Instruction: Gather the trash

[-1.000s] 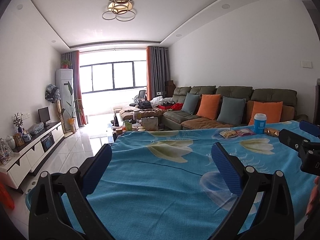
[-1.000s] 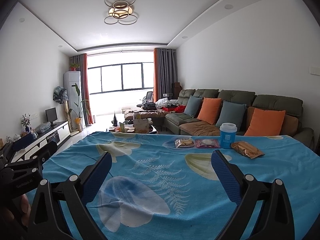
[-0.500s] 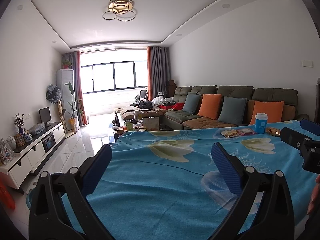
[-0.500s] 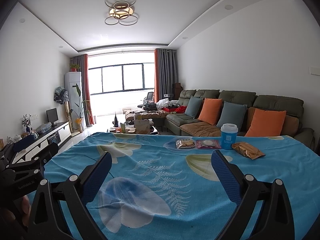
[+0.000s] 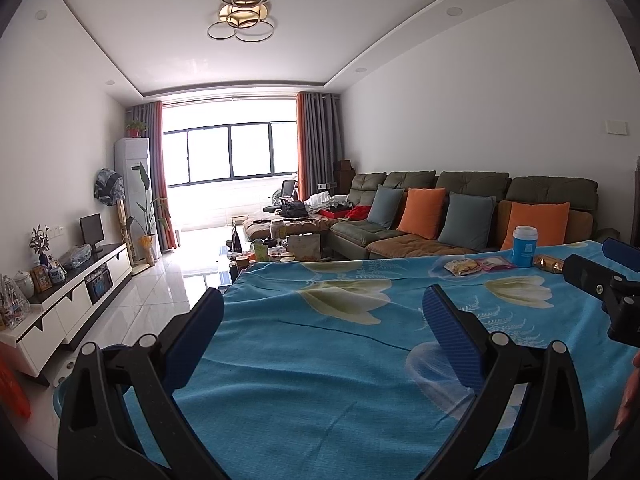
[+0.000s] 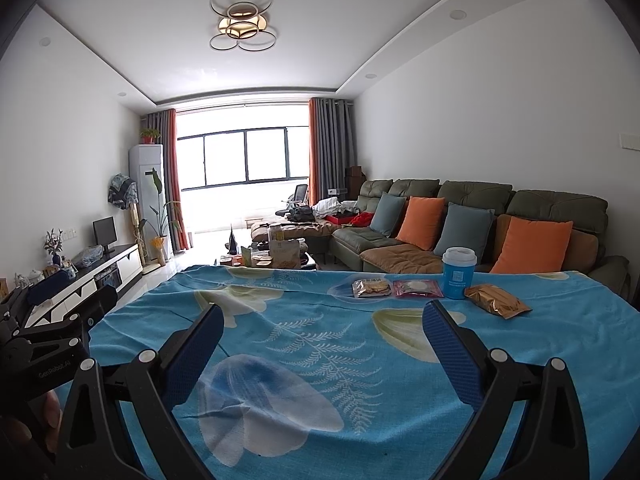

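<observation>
Two hand-held grippers hover above the near edge of a table draped in a turquoise floral cloth (image 6: pixel 320 360), the litter lined up along its far right side. The left gripper (image 5: pixel 320 312) is released, its blue pads spread wide with nothing between them; the right gripper (image 6: pixel 320 320) is likewise spread and empty.

Left to right in the right wrist view, the row begins with a clear snack packet with pale biscuits inside (image 6: pixel 371 288), flat on the cloth. Just beside it lies a pink-edged clear wrapper (image 6: pixel 418 289). Both look light, thin and slippery, likely to slide unless pinched at a raised edge or corner.

Next stands a blue paper cup with a white lid (image 6: pixel 458 272), upright, just beyond the wrappers. It is probably light and crushable, best taken around the middle of its wall with gentle pressure; whether liquid remains inside cannot be told.

Farthest right, a crinkled gold foil packet (image 6: pixel 496 301) lies nearer than the cup, its puffed folds offering the easiest purchase.

The cloth between grippers and litter is bare, so nothing blocks the reach. No bin can be made out. Beyond the table, an olive sofa with orange and grey-blue cushions (image 6: pixel 480 220) lines the right wall.
</observation>
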{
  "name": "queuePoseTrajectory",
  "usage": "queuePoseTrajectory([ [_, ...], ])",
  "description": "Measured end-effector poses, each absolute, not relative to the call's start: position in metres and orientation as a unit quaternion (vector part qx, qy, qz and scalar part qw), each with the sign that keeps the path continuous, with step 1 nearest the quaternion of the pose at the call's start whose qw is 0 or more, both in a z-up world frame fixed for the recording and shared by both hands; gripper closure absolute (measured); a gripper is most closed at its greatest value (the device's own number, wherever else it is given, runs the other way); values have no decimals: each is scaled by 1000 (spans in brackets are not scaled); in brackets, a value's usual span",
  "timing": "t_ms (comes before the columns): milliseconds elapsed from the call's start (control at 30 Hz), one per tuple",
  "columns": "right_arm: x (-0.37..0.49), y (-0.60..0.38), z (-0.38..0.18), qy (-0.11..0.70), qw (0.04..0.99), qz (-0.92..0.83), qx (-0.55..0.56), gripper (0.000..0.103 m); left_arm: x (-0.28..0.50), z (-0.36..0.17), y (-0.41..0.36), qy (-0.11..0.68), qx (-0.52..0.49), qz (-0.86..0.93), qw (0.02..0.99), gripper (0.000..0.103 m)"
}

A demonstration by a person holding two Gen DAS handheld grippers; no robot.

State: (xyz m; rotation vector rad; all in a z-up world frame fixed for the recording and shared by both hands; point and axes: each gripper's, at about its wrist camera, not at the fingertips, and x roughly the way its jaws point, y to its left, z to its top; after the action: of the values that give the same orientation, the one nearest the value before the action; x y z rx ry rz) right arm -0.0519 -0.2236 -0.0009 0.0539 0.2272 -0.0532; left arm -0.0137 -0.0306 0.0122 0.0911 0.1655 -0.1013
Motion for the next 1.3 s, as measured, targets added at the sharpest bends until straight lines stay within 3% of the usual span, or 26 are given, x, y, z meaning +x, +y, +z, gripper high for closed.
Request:
queuePoseTrajectory([
  [1300, -50, -220, -1, 113, 993, -24, 28, 7, -11, 11, -30, 82, 46, -47, 994, 5],
])
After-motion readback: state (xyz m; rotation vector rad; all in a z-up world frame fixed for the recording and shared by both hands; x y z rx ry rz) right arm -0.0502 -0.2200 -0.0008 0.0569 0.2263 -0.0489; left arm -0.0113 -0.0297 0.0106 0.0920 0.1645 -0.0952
